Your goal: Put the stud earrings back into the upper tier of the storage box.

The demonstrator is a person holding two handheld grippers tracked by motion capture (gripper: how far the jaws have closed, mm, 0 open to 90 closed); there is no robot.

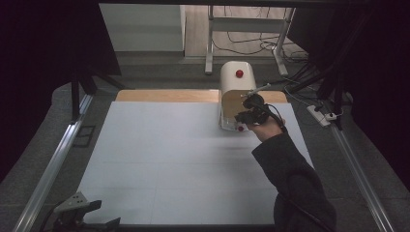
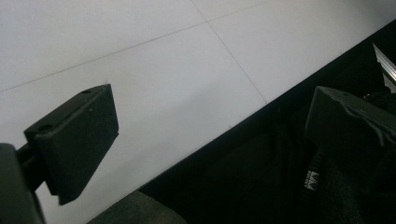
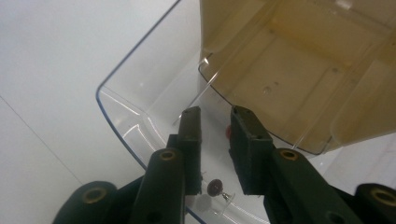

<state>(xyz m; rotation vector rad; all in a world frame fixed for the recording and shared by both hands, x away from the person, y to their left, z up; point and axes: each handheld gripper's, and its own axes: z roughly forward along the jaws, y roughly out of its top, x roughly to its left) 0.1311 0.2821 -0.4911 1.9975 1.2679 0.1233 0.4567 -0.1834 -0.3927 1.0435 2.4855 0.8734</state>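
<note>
Work centres on the cream container [image 1: 235,94] at one o'clock on the white table [image 1: 159,164]: the right gripper [image 3: 215,135], jaws slightly apart and empty, hovers at its clear lid [image 3: 140,112], probably mid-opening; next comes a firm pinch on the lid's edge. The left gripper [image 1: 80,212] idles open at seven o'clock. Dark curtains and floor cables surround.

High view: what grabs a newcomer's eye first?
The cream box with a red knob at the far edge of the white table, with the right gripper at its clear front. Up close, its jaws stand slightly apart over the clear tray. The left gripper rests open at the near-left corner.
</note>
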